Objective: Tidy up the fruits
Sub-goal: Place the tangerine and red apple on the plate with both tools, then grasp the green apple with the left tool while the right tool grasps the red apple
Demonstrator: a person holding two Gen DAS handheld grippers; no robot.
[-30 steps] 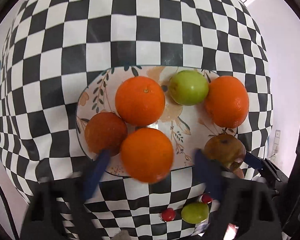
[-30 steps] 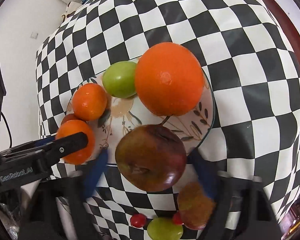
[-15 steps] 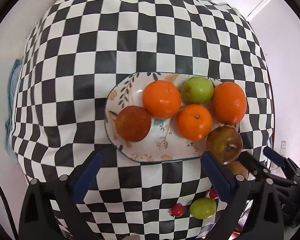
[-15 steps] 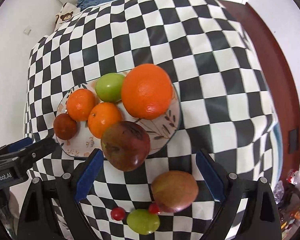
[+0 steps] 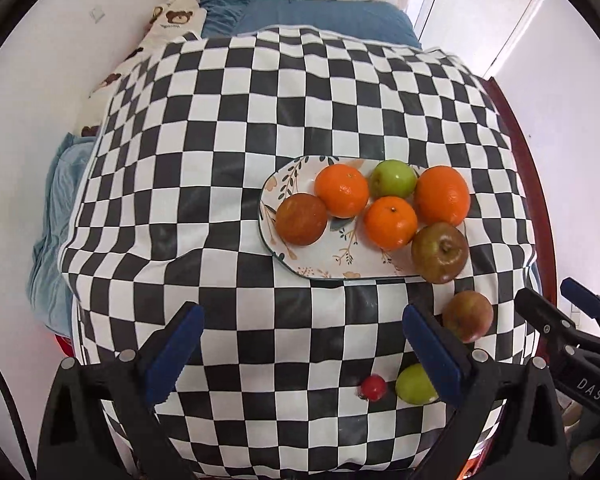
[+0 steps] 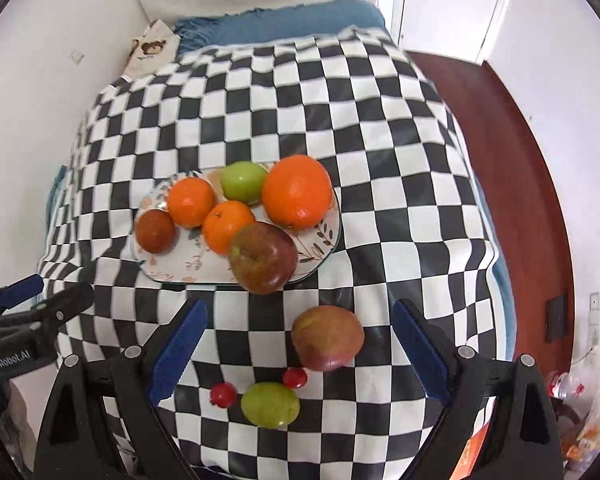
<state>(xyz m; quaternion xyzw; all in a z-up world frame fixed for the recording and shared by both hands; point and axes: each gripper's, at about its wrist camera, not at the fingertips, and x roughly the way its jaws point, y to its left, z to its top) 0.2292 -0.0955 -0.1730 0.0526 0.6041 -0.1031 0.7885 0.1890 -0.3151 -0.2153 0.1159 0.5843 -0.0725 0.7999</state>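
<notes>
Both the left gripper [image 5: 300,344] and the right gripper [image 6: 296,340] stand wide apart, holding nothing. On the checkered tabletop [image 6: 380,128], the floral plate [image 6: 324,232] carries oranges, a green apple [image 6: 242,182] and a red apple [image 6: 264,258]. Near the front edge lie another red apple [image 6: 327,343], a green fruit [image 6: 270,404] and two cherry tomatoes [image 6: 224,395].

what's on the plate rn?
On the plate: three oranges, a green fruit, a dark reddish-brown fruit and a red apple overhanging the near rim. Most of the plate's floral face under them is covered.
</notes>
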